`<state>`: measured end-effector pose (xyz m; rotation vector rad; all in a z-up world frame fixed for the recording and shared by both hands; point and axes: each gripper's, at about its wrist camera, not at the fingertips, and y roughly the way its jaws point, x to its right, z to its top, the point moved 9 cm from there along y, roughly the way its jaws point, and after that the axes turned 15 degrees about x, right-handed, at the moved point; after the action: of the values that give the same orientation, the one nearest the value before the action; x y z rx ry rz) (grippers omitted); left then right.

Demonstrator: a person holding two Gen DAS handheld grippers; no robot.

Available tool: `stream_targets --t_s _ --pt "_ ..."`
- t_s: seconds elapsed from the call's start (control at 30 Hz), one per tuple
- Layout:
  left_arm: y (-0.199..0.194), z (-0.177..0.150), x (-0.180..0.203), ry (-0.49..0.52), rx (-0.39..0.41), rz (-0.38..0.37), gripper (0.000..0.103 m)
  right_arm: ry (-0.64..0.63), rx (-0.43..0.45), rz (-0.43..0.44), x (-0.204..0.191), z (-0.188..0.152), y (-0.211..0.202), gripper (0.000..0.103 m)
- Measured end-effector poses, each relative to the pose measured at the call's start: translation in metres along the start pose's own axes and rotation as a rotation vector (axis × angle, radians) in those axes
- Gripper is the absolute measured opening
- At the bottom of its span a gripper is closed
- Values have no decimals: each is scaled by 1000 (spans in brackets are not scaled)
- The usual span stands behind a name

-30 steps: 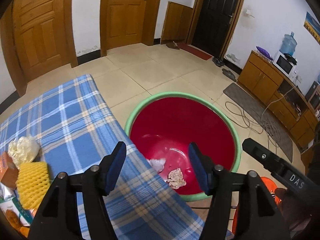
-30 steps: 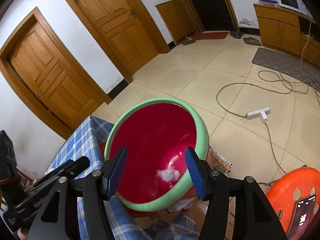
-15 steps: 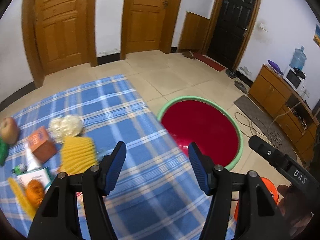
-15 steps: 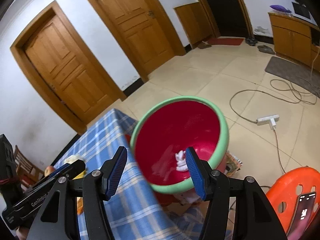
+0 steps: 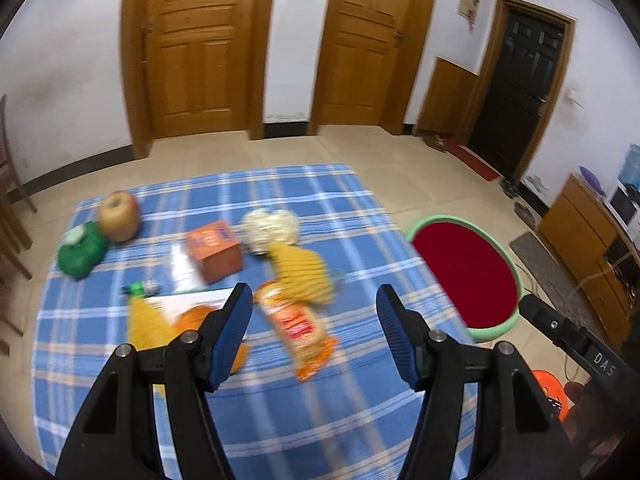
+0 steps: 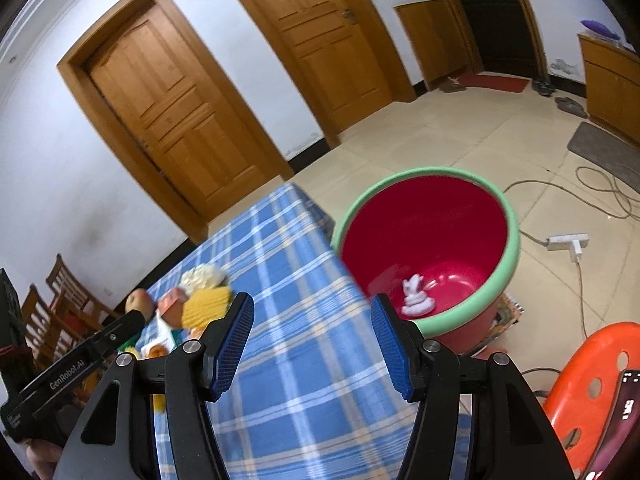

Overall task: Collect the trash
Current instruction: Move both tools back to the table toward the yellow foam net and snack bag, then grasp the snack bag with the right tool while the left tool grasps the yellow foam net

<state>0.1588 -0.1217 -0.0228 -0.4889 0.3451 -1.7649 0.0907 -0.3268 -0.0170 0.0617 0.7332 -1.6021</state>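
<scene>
My left gripper point(image 5: 316, 310) is open and empty above the blue plaid tablecloth point(image 5: 280, 408). Just beyond its tips lie an orange snack wrapper point(image 5: 298, 322), a yellow foam net point(image 5: 302, 272), a crumpled white wad point(image 5: 270, 230) and an orange box point(image 5: 216, 250). The red bin with a green rim point(image 5: 466, 276) stands off the table's right edge. My right gripper point(image 6: 312, 320) is open and empty over the table's corner. From the right wrist the bin point(image 6: 512, 248) is ahead to the right, with white crumpled paper point(image 6: 416, 300) on its bottom.
An apple point(image 5: 119, 216), a green item point(image 5: 80, 254) and an orange fruit point(image 5: 196, 318) also sit on the cloth. An orange plastic stool point(image 6: 592, 372) holds a phone point(image 6: 622, 412). A power strip point(image 6: 568, 242) and cables lie on the tiled floor. Wooden chairs point(image 6: 60, 300) stand at left.
Both grippers have drawn back from over the bin toward the table. The left view swung left from the bin onto the clutter. Jaws stayed open and empty.
</scene>
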Motion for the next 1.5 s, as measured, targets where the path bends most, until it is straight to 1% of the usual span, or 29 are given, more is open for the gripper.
stream_targets --t_s 0.27,0.33,0.5,0.67,0.77,0.87,1.07,1.27,1.33,1.37,1.43,1.5 --pt "-14 -13 -54 -52 2 94 64 -45 -49 45 -30 -21 6 62" --pt "-14 -19 -65 -64 -8 111 64 -57 -61 50 -34 -26 8 62" --pt "-13 -39 -99 -102 -41 185 64 -72 -99 59 -41 -40 15 62" --pt "-6 -57 -126 -138 -84 228 65 -100 -145 62 -48 -54 25 62" --pt "2 -66 -134 -170 -98 225 69 -130 -161 62 -53 -61 29 62" --pt "9 -72 -135 -183 -111 206 69 -144 -187 68 -58 -68 37 62" --pt "23 -81 -133 -175 -131 180 70 -201 -245 88 -78 -84 59 62" --pt "25 -86 -130 -175 -133 143 69 -251 -307 112 -98 -105 83 62" --pt "26 -88 -128 -194 -134 107 56 -269 -324 125 -106 -112 89 62" --pt "25 -89 -126 -209 -136 80 53 -275 -329 131 -110 -114 91 62" --pt "24 -88 -124 -219 -131 61 42 -288 -339 149 -119 -120 95 62" --pt "23 -87 -122 -224 -127 40 40 -304 -343 159 -126 -125 99 62"
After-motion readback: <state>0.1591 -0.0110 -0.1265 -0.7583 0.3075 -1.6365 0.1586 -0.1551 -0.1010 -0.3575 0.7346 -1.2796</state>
